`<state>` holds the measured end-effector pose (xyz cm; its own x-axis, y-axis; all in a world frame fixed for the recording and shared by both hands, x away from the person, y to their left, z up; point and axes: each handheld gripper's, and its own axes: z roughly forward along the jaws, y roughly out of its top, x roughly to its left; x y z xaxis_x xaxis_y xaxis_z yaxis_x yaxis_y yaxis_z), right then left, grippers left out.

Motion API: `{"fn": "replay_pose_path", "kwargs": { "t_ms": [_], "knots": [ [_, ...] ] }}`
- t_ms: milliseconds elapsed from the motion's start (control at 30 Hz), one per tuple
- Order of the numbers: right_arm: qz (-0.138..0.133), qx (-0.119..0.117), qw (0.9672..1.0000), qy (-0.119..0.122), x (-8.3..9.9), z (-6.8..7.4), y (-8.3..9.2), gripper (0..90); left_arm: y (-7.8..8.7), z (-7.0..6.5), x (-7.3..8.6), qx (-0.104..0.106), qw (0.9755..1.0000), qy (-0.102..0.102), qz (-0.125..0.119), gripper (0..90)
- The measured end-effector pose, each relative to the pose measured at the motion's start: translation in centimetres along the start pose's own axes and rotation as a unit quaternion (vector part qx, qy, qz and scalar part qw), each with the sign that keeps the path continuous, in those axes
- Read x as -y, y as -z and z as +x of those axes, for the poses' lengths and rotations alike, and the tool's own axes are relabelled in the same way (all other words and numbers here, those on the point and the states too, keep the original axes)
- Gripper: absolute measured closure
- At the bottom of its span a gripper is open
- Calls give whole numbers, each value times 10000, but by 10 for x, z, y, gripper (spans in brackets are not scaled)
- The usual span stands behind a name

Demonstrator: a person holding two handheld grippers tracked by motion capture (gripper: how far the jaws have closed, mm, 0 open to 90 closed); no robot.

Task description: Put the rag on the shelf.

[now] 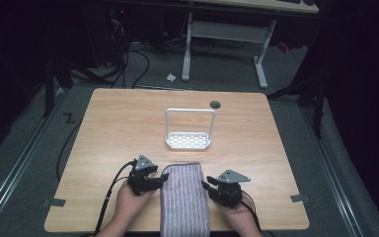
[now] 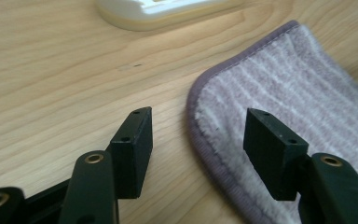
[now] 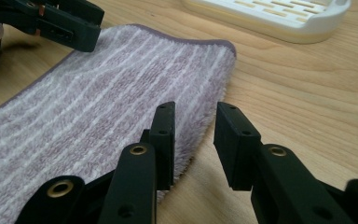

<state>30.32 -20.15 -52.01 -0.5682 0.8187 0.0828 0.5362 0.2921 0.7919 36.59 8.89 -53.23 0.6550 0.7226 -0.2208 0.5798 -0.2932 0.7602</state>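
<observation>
A folded towel (image 1: 184,200) with lilac and white stripes lies at the table's front edge, between my two grippers. My left gripper (image 1: 159,181) is open at the towel's (image 2: 289,88) left edge near the far corner. Its jaws straddle the hem, one over bare wood and one over the pile, and my left gripper (image 2: 198,147) holds nothing. My right gripper (image 1: 207,187) is open at the towel's (image 3: 93,107) right edge. In its own view, my right gripper (image 3: 194,140) has one jaw over the fringe and the other over the table, with a narrow gap.
A white slotted rack (image 1: 188,140) with a tall wire handle stands mid-table, beyond the towel. Its base shows as a white rack (image 3: 279,16) and again as a white rack (image 2: 154,9). A dark round hole (image 1: 215,104) marks the table's far edge. A desk frame (image 1: 224,44) stands behind.
</observation>
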Motion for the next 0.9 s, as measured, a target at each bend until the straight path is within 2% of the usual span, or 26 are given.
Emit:
{"fn": "replay_pose_path", "kwargs": {
  "t_ms": [133,300,367,433,500,533,600,700,800,900],
  "knots": [
    [24,124,9999,10,2,0,0,677,-7,-5,0,15,10000,6,3,445],
    [-21,44,9999,-97,-1,1,-3,543,-12,-13,-2,-243,9997,-82,-33,544],
    [-21,3,9999,-101,-7,1,-8,505,-12,-10,-2,-191,9997,110,-67,573],
    [10,95,9999,-78,-16,0,-15,489,-13,-9,-2,-141,9997,174,-83,609],
    [51,189,9995,-231,-29,-6,-29,484,-13,-10,-3,-110,9999,87,-54,645],
    [51,189,9995,-231,-29,-6,-29,484,-14,-12,-3,-100,9999,43,-26,645],
    [175,333,9988,-321,-34,-8,-40,486,-14,-12,-3,-82,10000,5,-4,679],
    [505,490,9972,-249,-33,-10,-54,530,-13,-10,-2,58,9999,126,5,722],
    [505,475,9970,-335,-30,-9,-53,565,-13,-10,-1,215,9997,82,43,762],
    [521,473,9974,-135,-28,-4,-51,578,-12,-13,0,161,9998,-36,63,765]
  ]
}}
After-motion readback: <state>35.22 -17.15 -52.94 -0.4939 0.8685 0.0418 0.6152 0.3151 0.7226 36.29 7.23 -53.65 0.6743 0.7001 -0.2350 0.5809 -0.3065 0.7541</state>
